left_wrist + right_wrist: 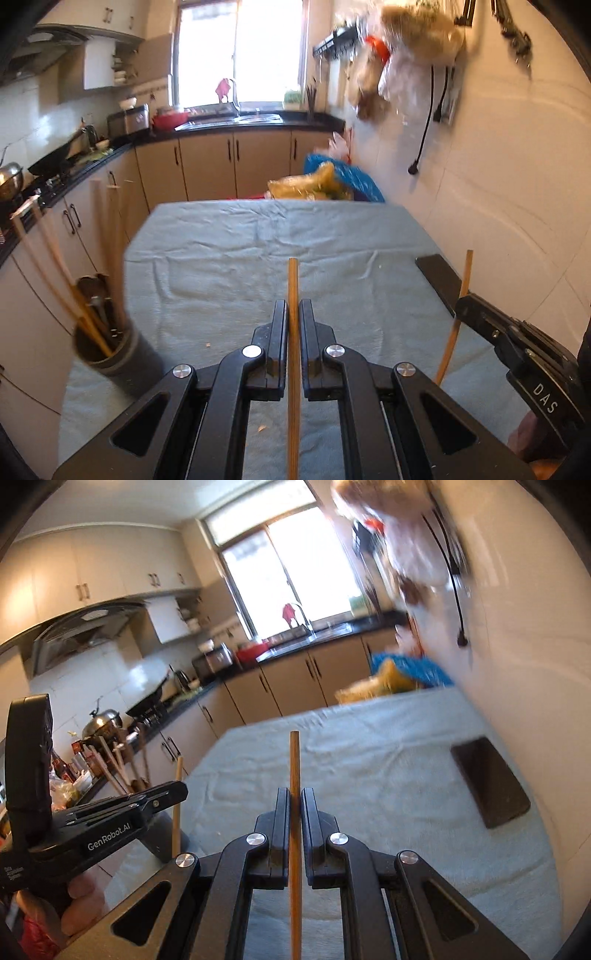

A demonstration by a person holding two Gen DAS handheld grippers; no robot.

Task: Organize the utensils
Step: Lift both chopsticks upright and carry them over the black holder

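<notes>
My left gripper point(293, 314) is shut on a wooden chopstick point(293, 284) that points forward above the cloth-covered table point(229, 258). My right gripper point(294, 801) is shut on a second wooden chopstick point(294, 760), also held above the table. The right gripper also shows in the left wrist view point(467, 306), at the right, with its chopstick point(466, 269). The left gripper shows in the right wrist view point(177, 788), at the left, with its chopstick point(177, 801). A grey utensil holder point(110, 354) with several chopsticks and spoons stands at the table's left edge.
A dark flat rectangular object point(491, 786) lies on the cloth by the right wall. Bags point(325, 184) lie beyond the table's far end. Kitchen counter and cabinets point(207, 166) run along the left and back. Bags and a power cord point(424, 129) hang on the right wall.
</notes>
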